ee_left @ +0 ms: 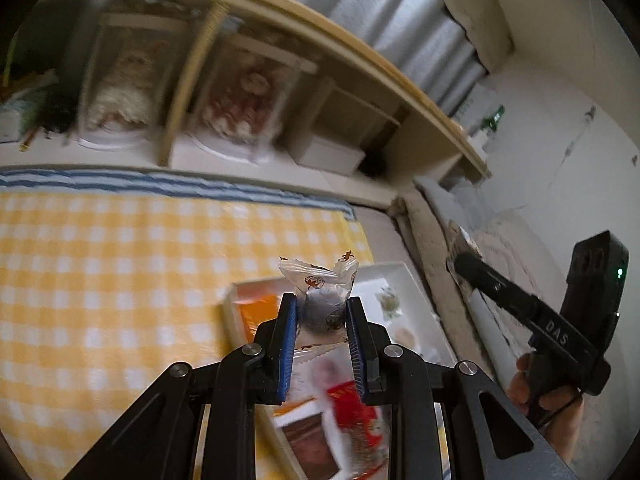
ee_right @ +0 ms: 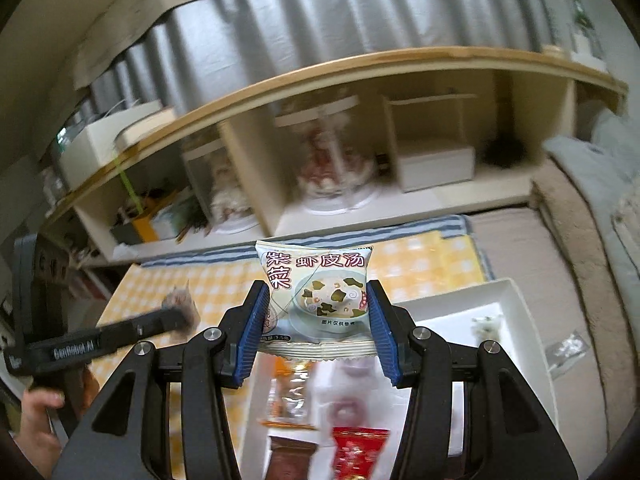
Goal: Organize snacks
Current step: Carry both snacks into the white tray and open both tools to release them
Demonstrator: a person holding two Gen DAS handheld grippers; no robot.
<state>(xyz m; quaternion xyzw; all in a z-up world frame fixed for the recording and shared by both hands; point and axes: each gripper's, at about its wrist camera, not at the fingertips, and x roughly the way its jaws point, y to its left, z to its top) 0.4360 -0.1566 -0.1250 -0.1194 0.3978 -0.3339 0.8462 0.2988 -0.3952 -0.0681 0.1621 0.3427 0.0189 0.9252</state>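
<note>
Left tool (ee_left: 322, 312): clamped on a clear-wrapped dark candy (ee_left: 320, 304), held above the tray.
Right tool (ee_right: 316, 312): gripping a soup packet (ee_right: 320, 288) by its sides, over the tray.
Tray (ee_right: 516, 300): white, holds blurred snacks, lies on yellow checked cloth (ee_left: 120, 260).
Behind: shelf (ee_right: 360, 68), curtain.

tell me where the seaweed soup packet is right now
The pale blue seaweed soup packet is clamped between the right tongs in the right wrist view, held above the white rectangular tray, with the yellow checked cloth behind it.
</note>
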